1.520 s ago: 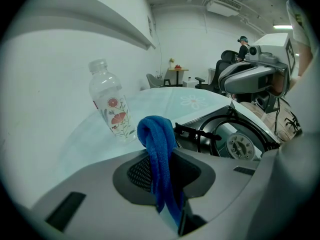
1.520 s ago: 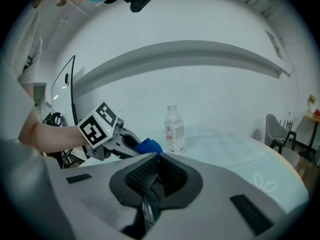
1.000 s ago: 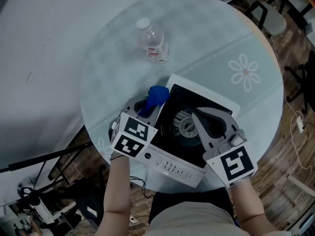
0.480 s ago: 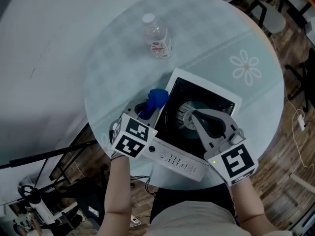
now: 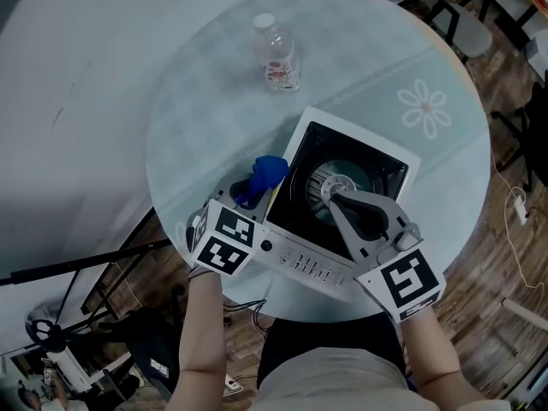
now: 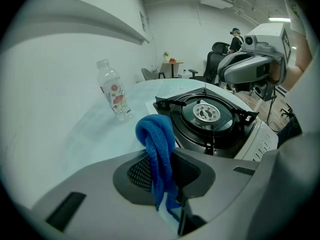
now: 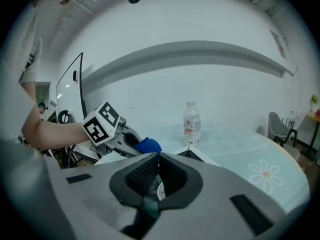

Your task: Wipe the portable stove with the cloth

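Left gripper (image 5: 255, 193) is pinching the blue cloth (image 5: 267, 171) just left of the portable stove (image 5: 301, 265), holding it bunched for wiping. Right gripper (image 5: 332, 202), jaws together and empty, is hanging over the burner (image 6: 206, 112), possibly to steady the stove.

Blue cloth (image 5: 265, 175); black-topped white stove (image 5: 312, 165); pale checked tablecloth (image 5: 214, 110) with white daisy (image 5: 425, 110).

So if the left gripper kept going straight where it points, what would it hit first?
Probably the near edge of the portable stove, its held cloth touching first; the bottle stands off to the left. Depth is unclear.
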`<control>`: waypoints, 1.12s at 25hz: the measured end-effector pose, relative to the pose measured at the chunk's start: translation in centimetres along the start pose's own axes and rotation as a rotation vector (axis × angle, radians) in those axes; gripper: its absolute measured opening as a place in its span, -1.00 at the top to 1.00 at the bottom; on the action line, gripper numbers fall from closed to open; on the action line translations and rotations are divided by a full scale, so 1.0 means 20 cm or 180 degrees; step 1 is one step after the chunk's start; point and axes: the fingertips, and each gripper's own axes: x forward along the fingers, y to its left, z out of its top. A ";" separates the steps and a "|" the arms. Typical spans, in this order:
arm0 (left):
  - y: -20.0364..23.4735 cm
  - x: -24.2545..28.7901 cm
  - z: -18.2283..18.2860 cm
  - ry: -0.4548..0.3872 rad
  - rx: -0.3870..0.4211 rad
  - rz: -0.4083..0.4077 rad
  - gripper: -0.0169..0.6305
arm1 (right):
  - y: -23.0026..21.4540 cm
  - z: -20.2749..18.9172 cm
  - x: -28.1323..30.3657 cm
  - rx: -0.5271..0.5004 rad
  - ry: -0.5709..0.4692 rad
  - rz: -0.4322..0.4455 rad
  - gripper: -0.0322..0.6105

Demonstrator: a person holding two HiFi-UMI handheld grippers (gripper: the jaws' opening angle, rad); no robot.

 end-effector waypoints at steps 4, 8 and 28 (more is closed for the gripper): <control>-0.01 -0.04 -0.04 0.0050 0.0087 0.0033 0.68 | 0.04 -0.02 -0.02 -0.0009 0.0014 -0.0035 0.83; -0.03 -0.07 -0.10 0.0079 0.0117 0.0054 0.68 | 0.08 -0.06 -0.04 -0.0009 0.0023 -0.0052 0.83; -0.15 -0.21 -0.28 0.0180 0.0312 0.0004 0.68 | 0.23 -0.09 -0.10 -0.0051 0.0038 -0.0125 0.83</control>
